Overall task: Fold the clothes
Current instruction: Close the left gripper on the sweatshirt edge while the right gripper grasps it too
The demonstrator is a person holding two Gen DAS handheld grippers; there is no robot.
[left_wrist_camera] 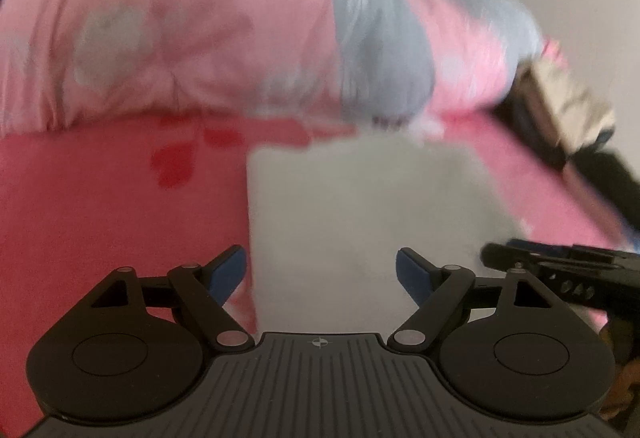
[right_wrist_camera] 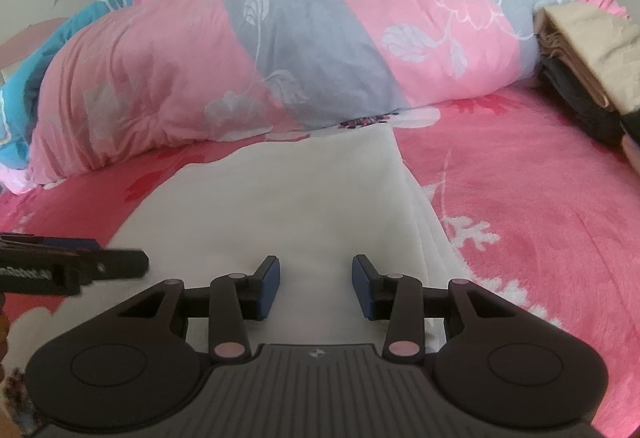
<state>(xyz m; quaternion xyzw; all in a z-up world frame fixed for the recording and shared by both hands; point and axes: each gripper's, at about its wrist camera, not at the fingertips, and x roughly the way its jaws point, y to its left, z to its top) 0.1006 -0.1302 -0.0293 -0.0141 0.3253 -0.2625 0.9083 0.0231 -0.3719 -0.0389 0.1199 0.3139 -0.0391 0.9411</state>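
White garment (right_wrist_camera: 288,206): folded, flat on the pink bedspread (right_wrist_camera: 520,198), before both grippers.
Left gripper (left_wrist_camera: 320,274): spread wide, empty.
Right gripper (right_wrist_camera: 314,288): half open, empty.
Risk: a shallow pinch may catch only top layers, undoing the fold.

Rolled pink-and-grey floral quilt (right_wrist_camera: 280,50) on a pink floral bedspread (right_wrist_camera: 540,198).

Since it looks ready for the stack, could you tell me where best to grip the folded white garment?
Grip the white garment at its near edge, approaching low from the near side. Its layered edges show along the right, so the near end can probably be pinched whole. Both grippers already point there, open.
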